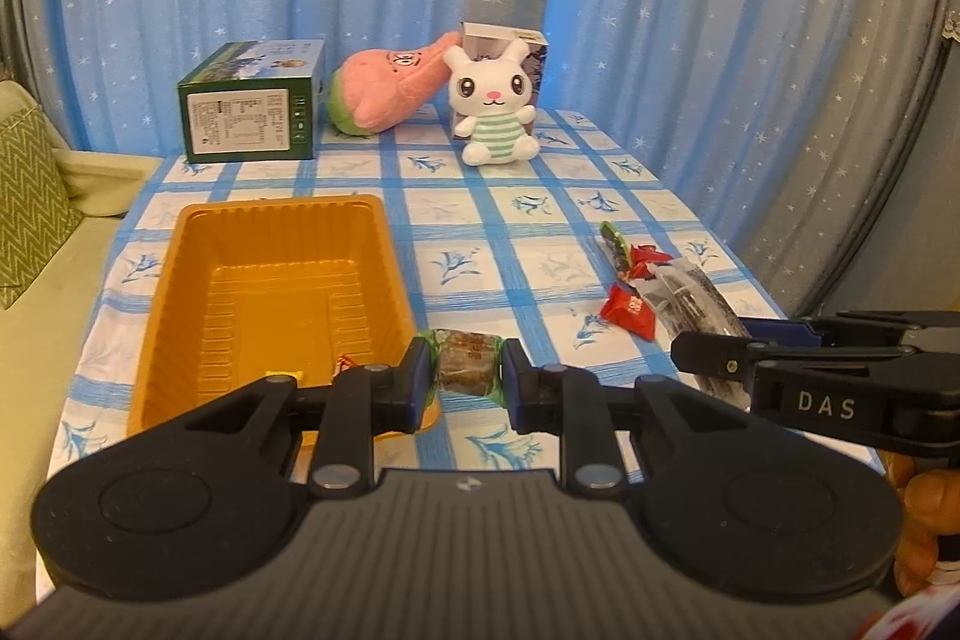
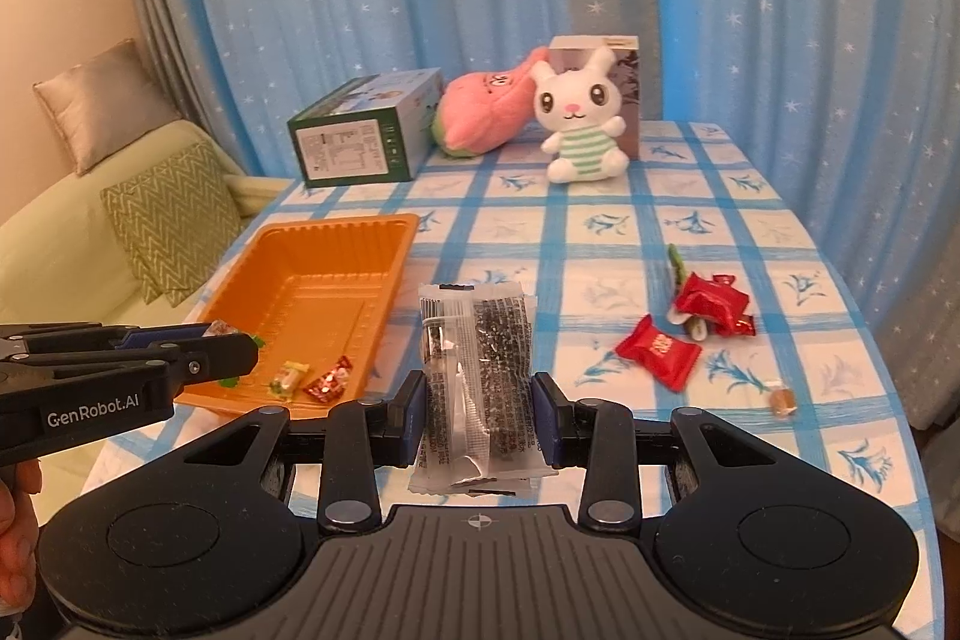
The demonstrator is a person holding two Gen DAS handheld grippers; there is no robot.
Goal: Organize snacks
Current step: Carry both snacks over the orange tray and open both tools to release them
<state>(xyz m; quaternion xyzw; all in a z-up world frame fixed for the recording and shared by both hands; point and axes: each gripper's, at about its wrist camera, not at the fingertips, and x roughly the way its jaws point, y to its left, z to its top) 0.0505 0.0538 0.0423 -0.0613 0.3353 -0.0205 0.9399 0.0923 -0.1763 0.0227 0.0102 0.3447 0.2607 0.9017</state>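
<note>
1. Low in the centre of the left wrist view, our left gripper (image 1: 467, 370) has its fingers closed on a brown candy in a green wrapper (image 1: 467, 363), held at the lower right corner of the orange tray (image 1: 198, 280).
2. In the right wrist view, our right gripper (image 2: 480, 412) clamps a clear packet with black print (image 2: 477, 370) upright at lower centre.
3. We see two small candies (image 2: 312, 379) lying in the tray's near end.
4. Red wrapped snacks (image 2: 658, 352) lie loose on the checked tablecloth (image 2: 600, 232) at right of frame.
</note>
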